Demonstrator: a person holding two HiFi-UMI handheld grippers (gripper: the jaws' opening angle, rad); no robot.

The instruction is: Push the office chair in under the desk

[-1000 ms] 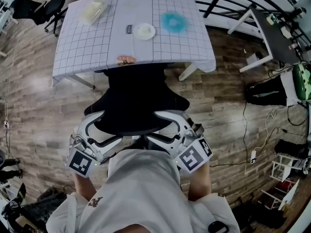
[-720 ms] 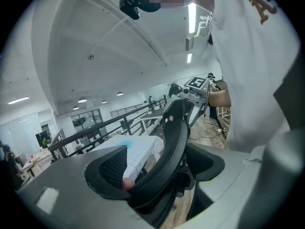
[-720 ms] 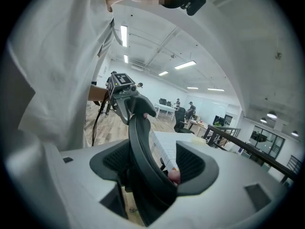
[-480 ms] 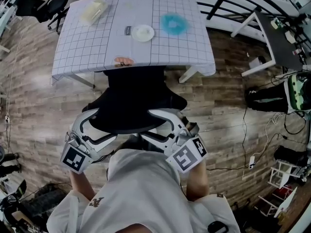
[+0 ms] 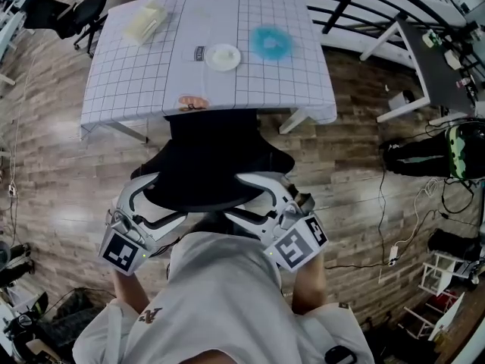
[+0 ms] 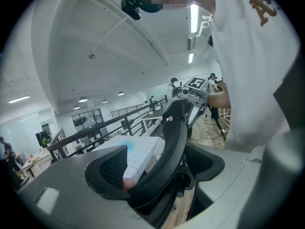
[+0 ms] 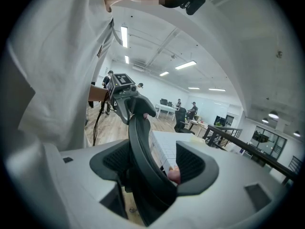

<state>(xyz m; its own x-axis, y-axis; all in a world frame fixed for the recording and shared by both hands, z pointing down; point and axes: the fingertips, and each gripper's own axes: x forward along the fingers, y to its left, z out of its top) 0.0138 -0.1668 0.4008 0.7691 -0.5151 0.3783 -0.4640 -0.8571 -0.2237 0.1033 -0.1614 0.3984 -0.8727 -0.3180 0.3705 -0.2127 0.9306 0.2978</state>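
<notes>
Nearest is the person's pale grey shirt (image 5: 220,294), leaning over both tools. The white two-jaw left gripper (image 5: 155,199) and the white two-jaw right gripper (image 5: 254,201) each straddle the top rim of the backrest of the black mesh-backed office chair (image 5: 212,158), one at the left end and one at the right. Held at both ends like this, the chair can be driven straight and kept from swivelling on its base. In each gripper view the rim runs between the jaws. They appear pinched onto it, though a sliver of daylight beside one pad leaves that slightly unsure.

The chair stands just near of the desk draped in a white grid-lined cloth (image 5: 151,67). The front of its seat is already tucked under the near edge and the backrest is still out, so I judge the push partly done.

Counted: two grippers, one chair in hand, one desk. On the cloth lie:
- one orange-pink item (image 5: 193,102) at the near edge
- one white round dish (image 5: 223,57)
- one fuzzy blue round pad (image 5: 270,42)
- one pale yellow block (image 5: 144,21), far left

A second black office chair (image 5: 79,14) stands far left.
</notes>
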